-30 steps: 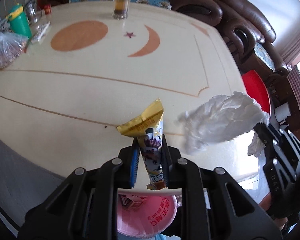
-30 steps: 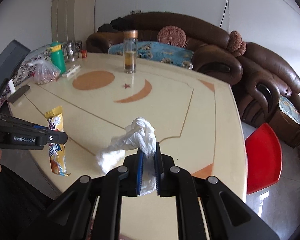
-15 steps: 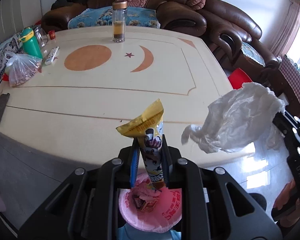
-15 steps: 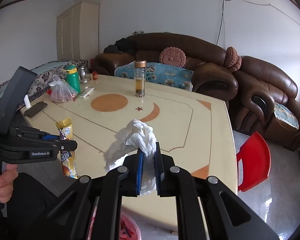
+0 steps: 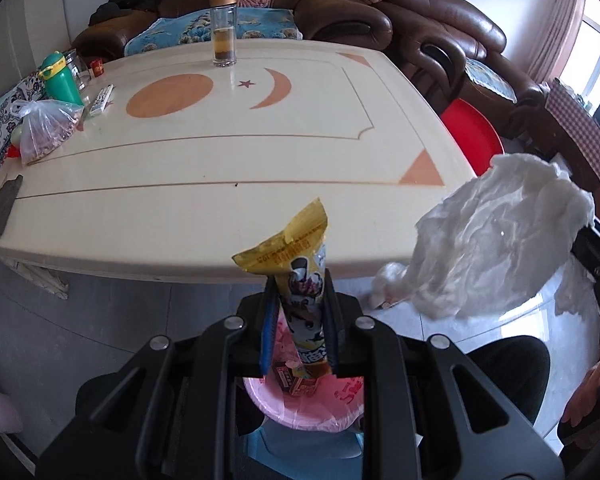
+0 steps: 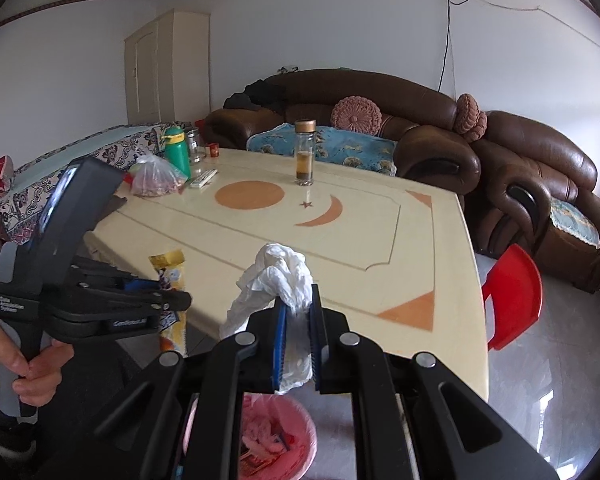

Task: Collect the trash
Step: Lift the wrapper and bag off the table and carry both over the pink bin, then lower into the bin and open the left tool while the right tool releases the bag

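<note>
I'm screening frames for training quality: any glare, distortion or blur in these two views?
Left wrist view: strong fisheye bends the table edges; window light glares off the floor behind the white tissue; the wrapper stays sharp. Right wrist view: same curvature, dark corner vignetting, soft even daylight, the pink bin slightly soft.

Brown leather sofas [image 6: 380, 120], white walls [image 6: 340, 20], cream table [image 5: 220, 168], probably tiled floor [image 6: 540, 380].

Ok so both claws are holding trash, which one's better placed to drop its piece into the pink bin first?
Left, probably. The left claw holds the yellow wrapper with the pink bin showing directly below its tip. The right claw, gripping the white tissue, sees the bin lower and slightly left.
</note>
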### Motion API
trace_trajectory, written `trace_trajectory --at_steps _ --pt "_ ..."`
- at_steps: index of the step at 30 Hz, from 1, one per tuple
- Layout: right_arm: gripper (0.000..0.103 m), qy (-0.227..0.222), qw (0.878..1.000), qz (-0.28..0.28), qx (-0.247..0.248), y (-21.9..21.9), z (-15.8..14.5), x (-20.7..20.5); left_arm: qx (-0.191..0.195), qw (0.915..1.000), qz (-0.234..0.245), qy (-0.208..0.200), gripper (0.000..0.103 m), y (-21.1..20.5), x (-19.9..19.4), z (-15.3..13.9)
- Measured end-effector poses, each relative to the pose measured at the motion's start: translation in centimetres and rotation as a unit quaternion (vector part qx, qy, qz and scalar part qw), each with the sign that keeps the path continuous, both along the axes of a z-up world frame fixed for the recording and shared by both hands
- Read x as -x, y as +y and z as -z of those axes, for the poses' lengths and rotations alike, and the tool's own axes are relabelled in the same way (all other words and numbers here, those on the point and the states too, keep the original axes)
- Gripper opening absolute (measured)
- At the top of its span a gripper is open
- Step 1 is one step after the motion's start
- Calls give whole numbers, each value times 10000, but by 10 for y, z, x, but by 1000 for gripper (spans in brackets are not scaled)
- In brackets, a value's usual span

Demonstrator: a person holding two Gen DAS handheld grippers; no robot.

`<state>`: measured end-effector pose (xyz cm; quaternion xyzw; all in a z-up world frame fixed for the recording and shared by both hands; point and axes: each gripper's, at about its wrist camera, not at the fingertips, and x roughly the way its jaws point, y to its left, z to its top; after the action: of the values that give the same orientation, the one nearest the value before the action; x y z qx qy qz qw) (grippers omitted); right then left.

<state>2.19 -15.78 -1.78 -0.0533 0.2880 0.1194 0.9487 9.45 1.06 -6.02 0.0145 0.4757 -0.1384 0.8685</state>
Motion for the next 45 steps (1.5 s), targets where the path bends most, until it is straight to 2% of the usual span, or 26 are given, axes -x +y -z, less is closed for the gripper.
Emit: trace_trajectory --at_steps 8,26,35,45 --pt "11 283 9996 -64 -55 8 24 20 -169 9995 229 131 20 -8 18 20" --pt "11 1367 9904 -129 -138 10 113 17 -596 9917 581 980 20 -23 24 110" --pt "11 2198 9754 -153 -86 11 184 -7 -812 9788 705 1742 20 -39 7 181" --pt "11 3231 9462 -194 -12 17 281 -42 -1060 9589 627 2558 20 -46 -13 267"
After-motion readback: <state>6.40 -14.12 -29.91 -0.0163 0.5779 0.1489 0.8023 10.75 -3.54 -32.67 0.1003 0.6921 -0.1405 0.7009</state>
